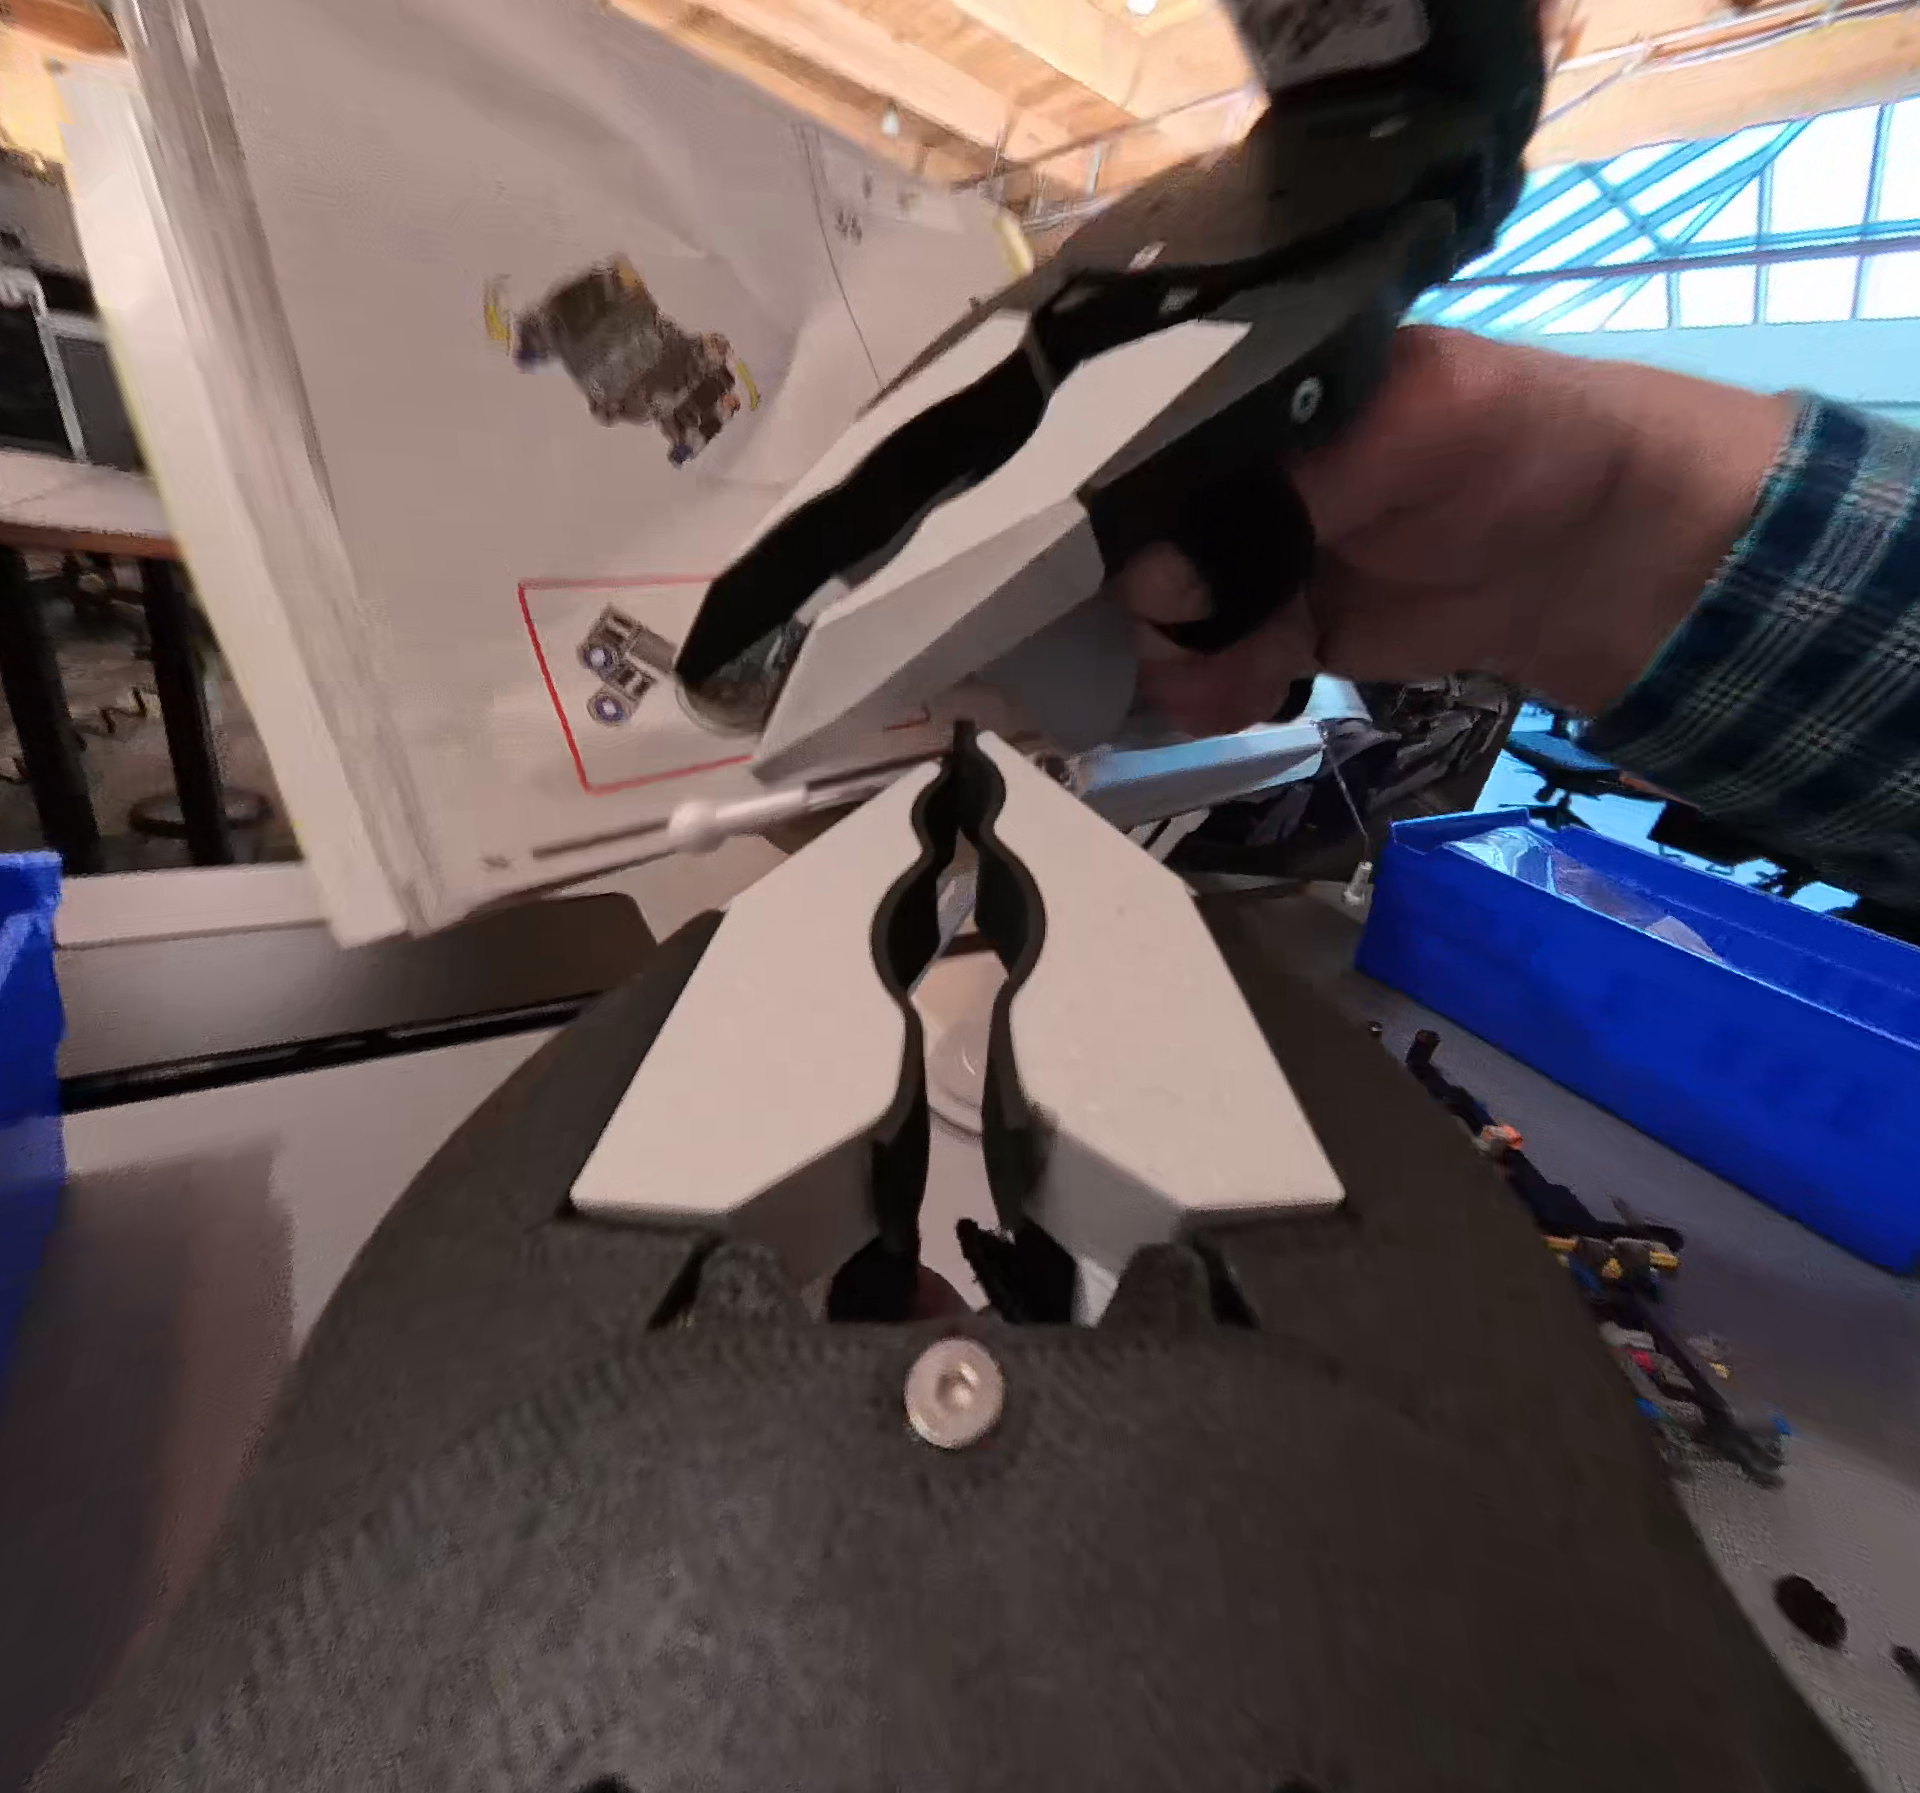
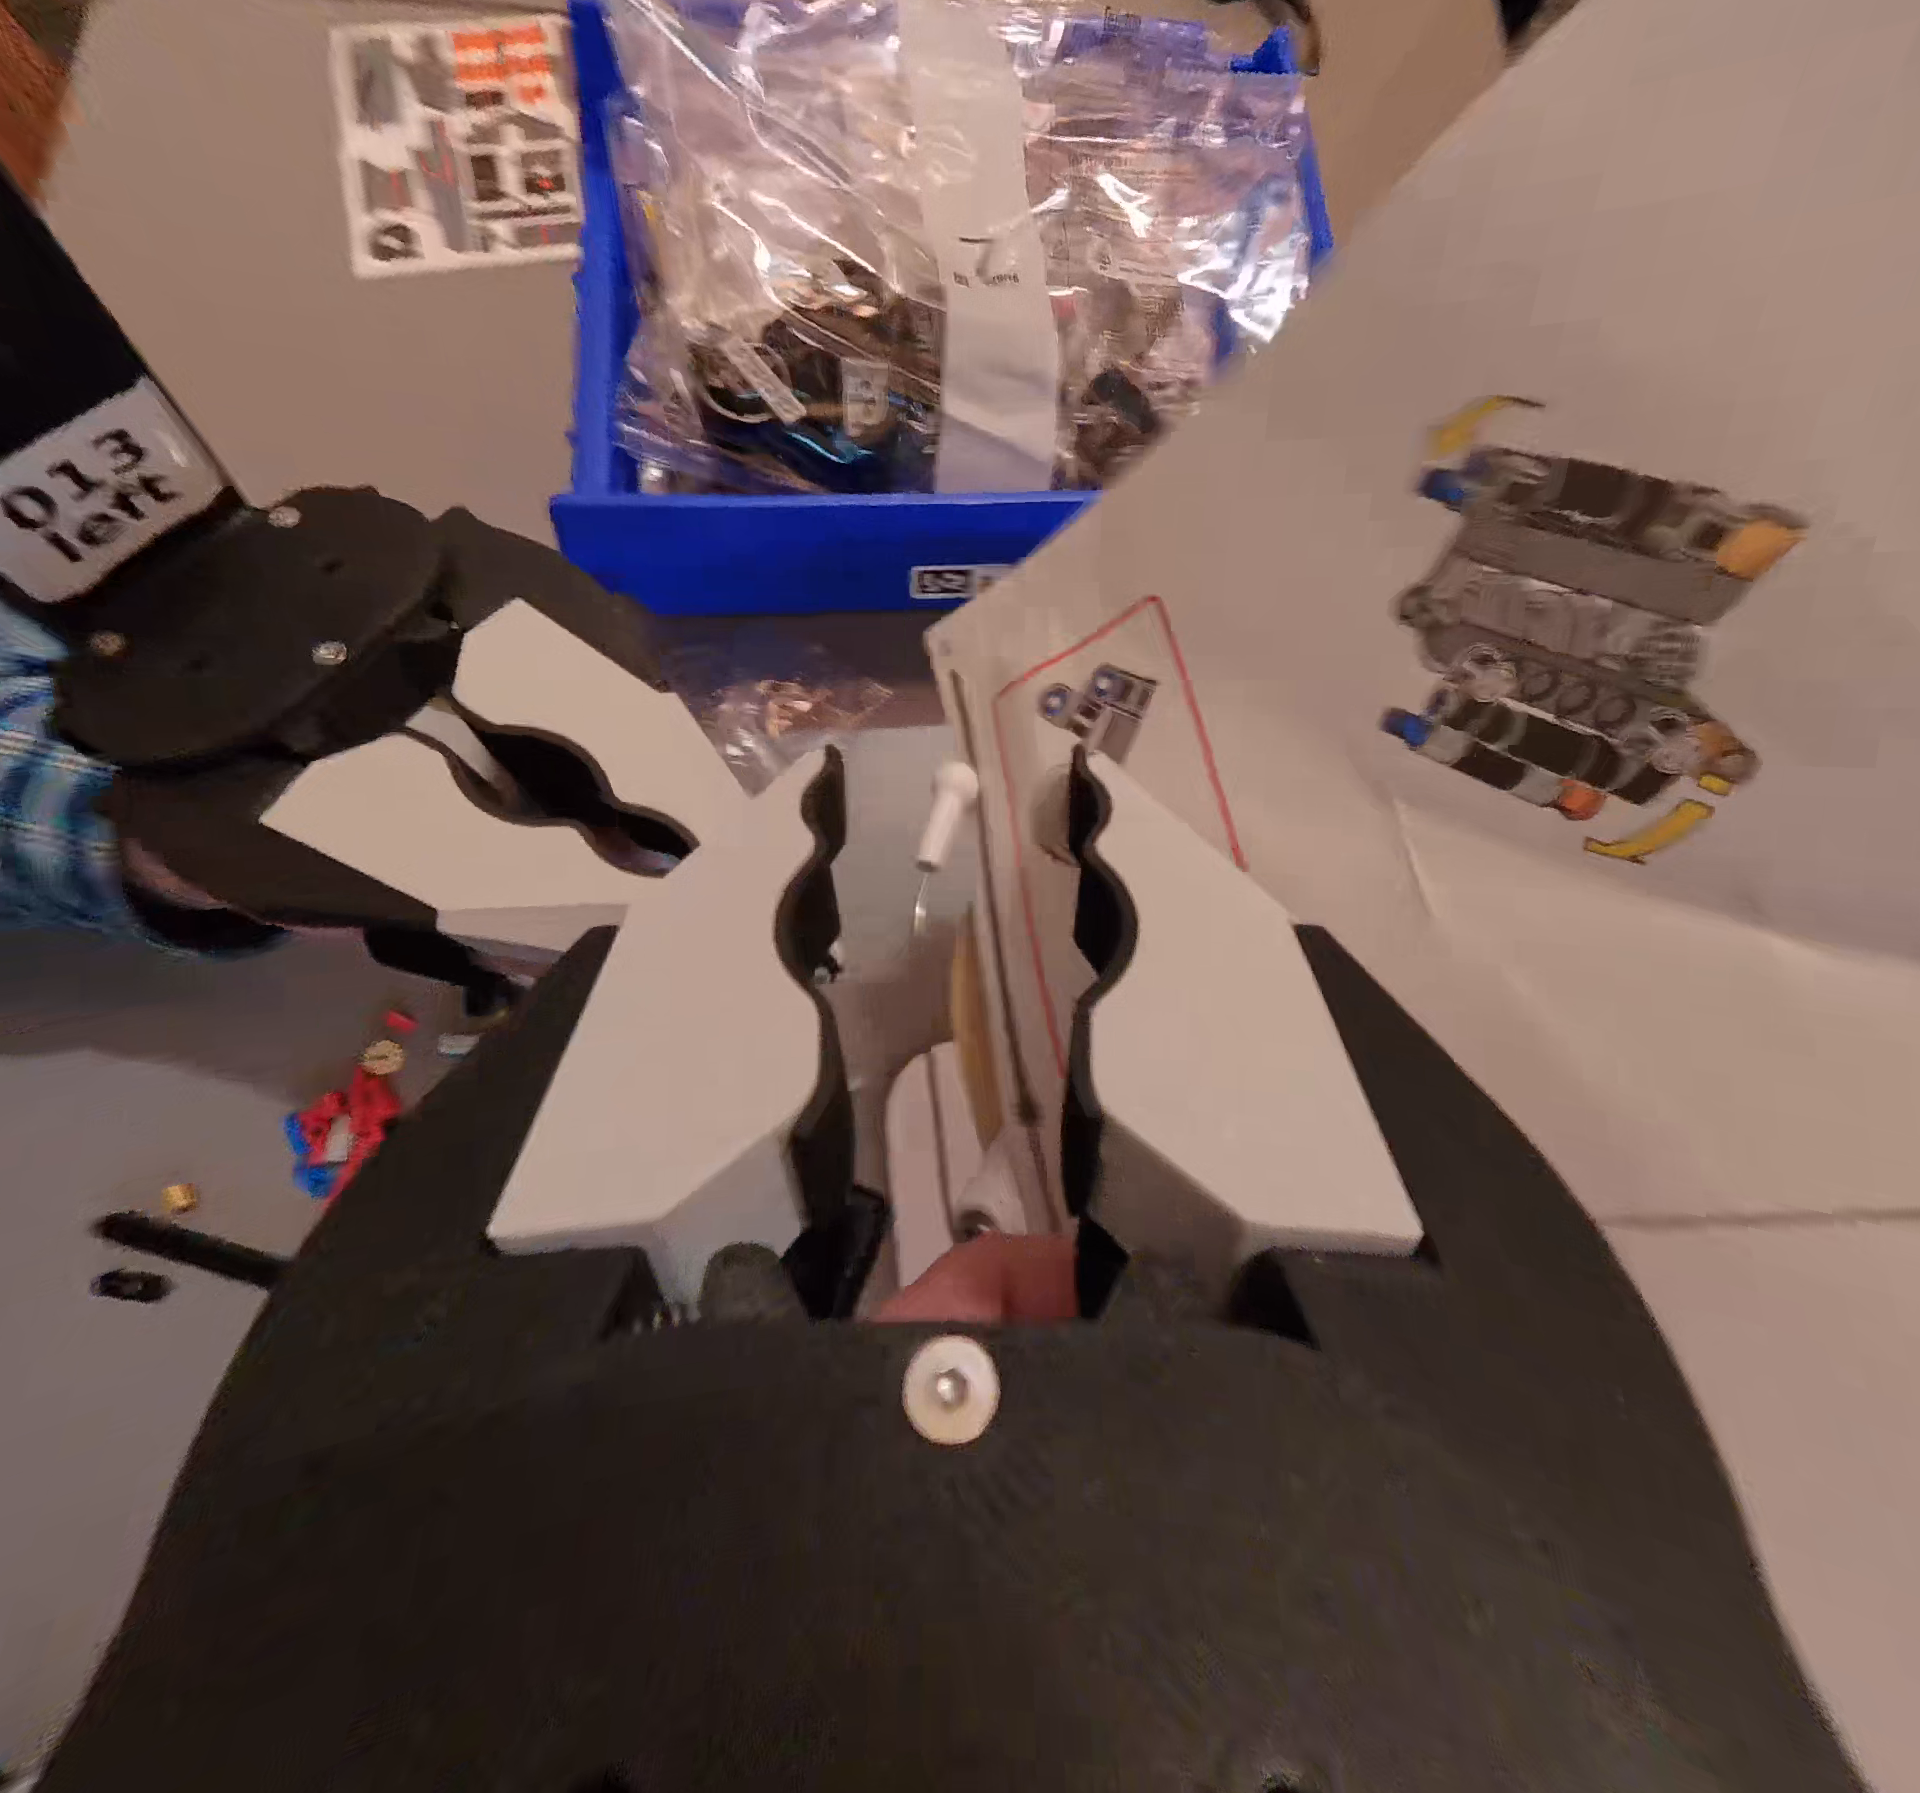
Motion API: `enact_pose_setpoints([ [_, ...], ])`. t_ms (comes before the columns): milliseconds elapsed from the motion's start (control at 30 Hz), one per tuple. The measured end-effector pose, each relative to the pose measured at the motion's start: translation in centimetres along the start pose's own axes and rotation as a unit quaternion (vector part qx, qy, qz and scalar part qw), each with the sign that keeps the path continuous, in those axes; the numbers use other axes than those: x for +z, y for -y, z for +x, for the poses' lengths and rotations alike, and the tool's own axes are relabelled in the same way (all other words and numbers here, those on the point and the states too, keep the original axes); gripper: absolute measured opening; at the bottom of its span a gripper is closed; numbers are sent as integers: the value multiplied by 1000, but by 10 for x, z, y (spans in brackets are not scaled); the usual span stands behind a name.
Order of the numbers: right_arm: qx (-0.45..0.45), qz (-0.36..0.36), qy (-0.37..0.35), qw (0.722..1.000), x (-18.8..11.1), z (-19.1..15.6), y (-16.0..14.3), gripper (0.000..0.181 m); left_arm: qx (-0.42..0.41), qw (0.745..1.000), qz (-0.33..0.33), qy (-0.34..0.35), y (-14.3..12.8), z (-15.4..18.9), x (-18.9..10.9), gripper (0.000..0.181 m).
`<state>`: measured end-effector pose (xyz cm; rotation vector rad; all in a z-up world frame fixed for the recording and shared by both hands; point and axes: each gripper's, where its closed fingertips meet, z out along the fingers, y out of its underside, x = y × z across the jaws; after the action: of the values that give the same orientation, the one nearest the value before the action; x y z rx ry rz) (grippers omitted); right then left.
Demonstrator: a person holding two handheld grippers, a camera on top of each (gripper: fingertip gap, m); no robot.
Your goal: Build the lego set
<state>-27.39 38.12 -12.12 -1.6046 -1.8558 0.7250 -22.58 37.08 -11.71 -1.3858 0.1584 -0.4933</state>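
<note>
The open instruction booklet [image 1: 468, 455] stands propped up, its pages showing pictures of a grey model; it also shows in the right wrist view [image 2: 1507, 341]. My right gripper [image 2: 956, 772] is open, with the lower edge of a lifted page standing between its jaws; in the left wrist view it [image 1: 743, 678] reaches in from the upper right against the page. My left gripper [image 1: 961, 741] is shut with nothing seen in it, just below the booklet; the right wrist view shows it [image 2: 665, 839] left of the page. Loose red and blue lego pieces [image 2: 343, 1120] lie on the table.
A blue bin [image 2: 810, 538] of clear part bags sits behind, next to a sticker sheet [image 2: 457, 143]. It also shows at the right [image 1: 1662, 1016]. A dark part-built assembly [image 1: 1631, 1265] lies on the table. A white-tipped holder rod [image 2: 951, 803] props the booklet. Another blue bin [image 1: 26, 1016] is at the left. My hands' fingertips stand some 4 centimetres from each other.
</note>
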Motion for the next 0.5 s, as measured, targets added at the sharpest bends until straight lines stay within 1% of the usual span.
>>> enact_pose_setpoints([
  [67,33,8,32,999,0,-5,1,44,10,1000,11,-2,12,1,-3,0],
  [100,49,24,43,998,-1,-5,5,44,13,1000,8,-1,15,0,-2,0],
  [167,72,35,54,995,-1,-3,7,43,19,1000,-15,1,13,-3,1,0],
  [233,96,55,67,992,-2,-2,10,43,-4,1000,-27,-6,9,-8,2,0],
  [300,107,82,77,988,-8,-3,16,41,-27,999,-21,11,6,-20,-8,0],
  [367,100,103,85,986,-19,-12,24,39,-41,999,-12,32,6,-34,-22,0],
  [433,66,82,46,993,-25,-12,19,38,-26,998,-14,62,8,-49,-33,0],
  [500,0,39,-21,999,-31,-9,5,34,-11,997,-17,81,17,-62,-36,8],
])
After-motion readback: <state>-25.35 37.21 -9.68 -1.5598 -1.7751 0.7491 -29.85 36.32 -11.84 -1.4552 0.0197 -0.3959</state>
